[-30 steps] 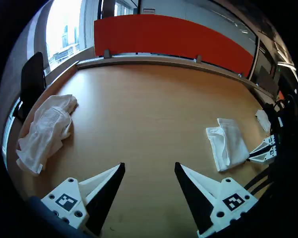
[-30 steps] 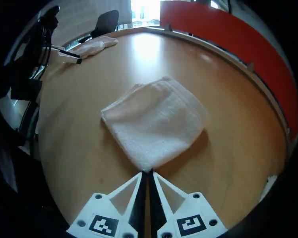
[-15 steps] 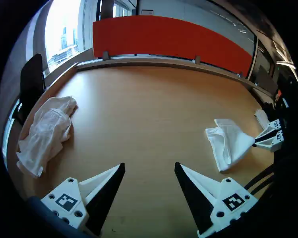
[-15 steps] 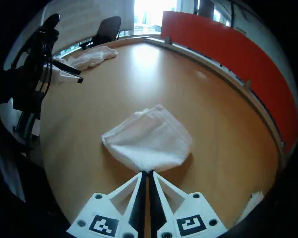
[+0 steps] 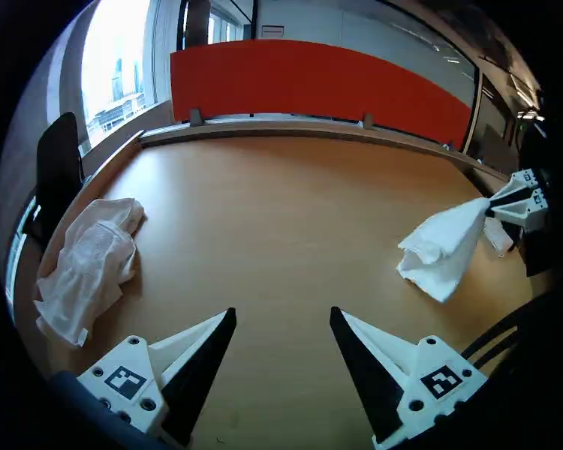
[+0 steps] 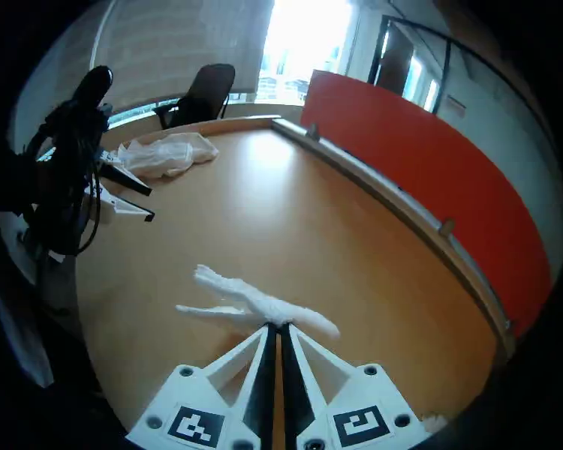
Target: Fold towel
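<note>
A white folded towel hangs by one corner over the right side of the wooden table, its lower end close to the surface. My right gripper is shut on that corner. In the right gripper view the towel trails forward from the closed right gripper. My left gripper stands open low over the table's near edge, with nothing between its fingers. In the right gripper view the left gripper sits far off at the left.
A heap of crumpled white towels lies at the table's left edge, seen also as the heap in the right gripper view. An orange divider panel runs along the far side. A black chair stands beyond the left edge. Another white cloth lies at far right.
The right gripper has risen with the towel's corner, lifting the folded towel off the table so it hangs. The left gripper has stayed put and open.
</note>
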The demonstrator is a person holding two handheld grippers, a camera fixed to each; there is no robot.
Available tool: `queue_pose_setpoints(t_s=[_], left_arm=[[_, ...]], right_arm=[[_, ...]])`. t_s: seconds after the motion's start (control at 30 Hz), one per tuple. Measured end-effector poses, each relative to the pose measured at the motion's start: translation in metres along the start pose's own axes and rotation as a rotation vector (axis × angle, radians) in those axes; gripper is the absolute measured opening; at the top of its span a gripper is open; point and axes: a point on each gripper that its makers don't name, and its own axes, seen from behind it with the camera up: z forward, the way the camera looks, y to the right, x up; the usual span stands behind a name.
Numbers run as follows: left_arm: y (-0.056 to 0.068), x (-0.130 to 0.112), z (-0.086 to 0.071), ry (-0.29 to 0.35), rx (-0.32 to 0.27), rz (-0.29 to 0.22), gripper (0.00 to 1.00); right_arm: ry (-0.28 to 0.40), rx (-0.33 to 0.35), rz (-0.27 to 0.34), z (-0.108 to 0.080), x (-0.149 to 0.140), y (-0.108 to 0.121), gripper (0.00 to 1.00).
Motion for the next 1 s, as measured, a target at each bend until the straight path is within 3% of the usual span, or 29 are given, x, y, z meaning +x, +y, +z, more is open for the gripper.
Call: queue_pose_setpoints(t_s=[0.27, 0.47, 1.0], left_arm=[[0.004, 0.007, -0.004, 0.014, -0.007, 0.004, 0.92], [0.008, 0.011, -0.005, 0.022, -0.012, 0.007, 0.92], [0.014, 0.010, -0.005, 0.017, -0.017, 0.022, 0.92]], right_arm=[[0.045, -0.046, -0.040, -0.023, 0.033, 0.021, 0.04], [0.036, -0.071, -0.048, -0.034, 0.029, 0.035, 0.04], [0.019, -0.125, 0.005, -0.056, 0.002, 0.076, 0.04]])
